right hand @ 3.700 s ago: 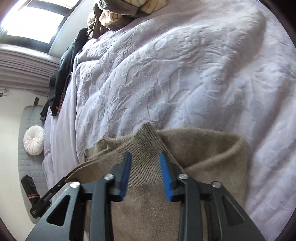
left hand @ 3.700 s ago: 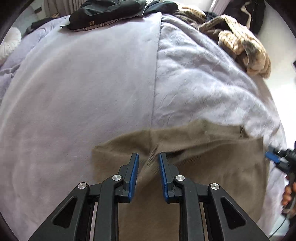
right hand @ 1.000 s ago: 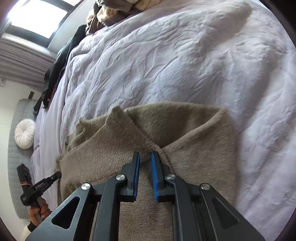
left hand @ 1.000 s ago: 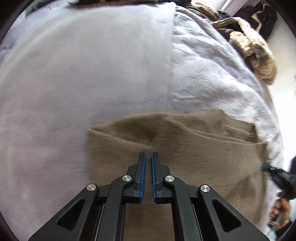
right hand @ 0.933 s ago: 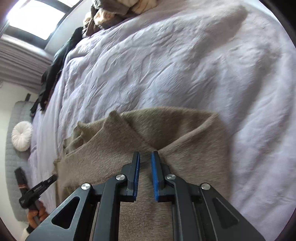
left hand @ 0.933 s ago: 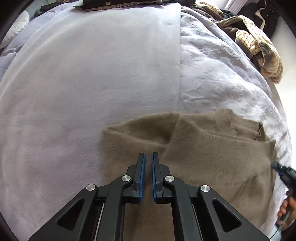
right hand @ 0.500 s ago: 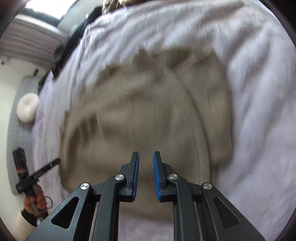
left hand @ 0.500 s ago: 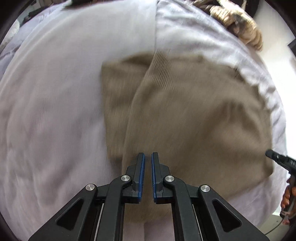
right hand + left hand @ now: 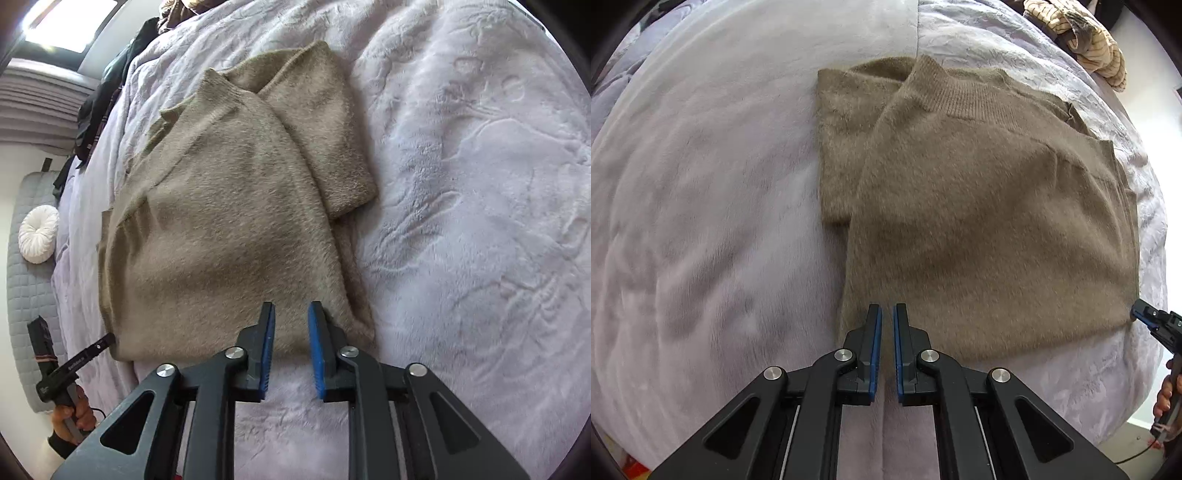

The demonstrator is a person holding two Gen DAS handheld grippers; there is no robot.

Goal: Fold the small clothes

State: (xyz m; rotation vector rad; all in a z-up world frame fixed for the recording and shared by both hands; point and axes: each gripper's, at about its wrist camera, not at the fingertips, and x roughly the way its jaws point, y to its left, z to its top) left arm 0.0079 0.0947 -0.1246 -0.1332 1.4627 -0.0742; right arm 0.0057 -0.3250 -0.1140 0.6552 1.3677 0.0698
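Note:
A tan knit sweater lies folded flat on the lavender bedspread, its ribbed collar at the far end and one sleeve folded under at the side. My left gripper hovers shut over the sweater's near edge with nothing pinched. In the right wrist view the same sweater fills the middle. My right gripper is over its near corner, jaws opening, with only the fabric below showing through the gap. The right gripper's tip shows at the sweater's right corner. The left gripper's tip shows at the left corner.
A heap of striped beige clothes lies at the far right of the bed and dark garments at the far left. A white round cushion rests on a grey quilted surface. A hand holds the left gripper's handle.
Both grippers have pulled back from the sweater's middle to its near edge. The sweater's top layer now lies spread flat. The right jaws have widened; the left stay shut.

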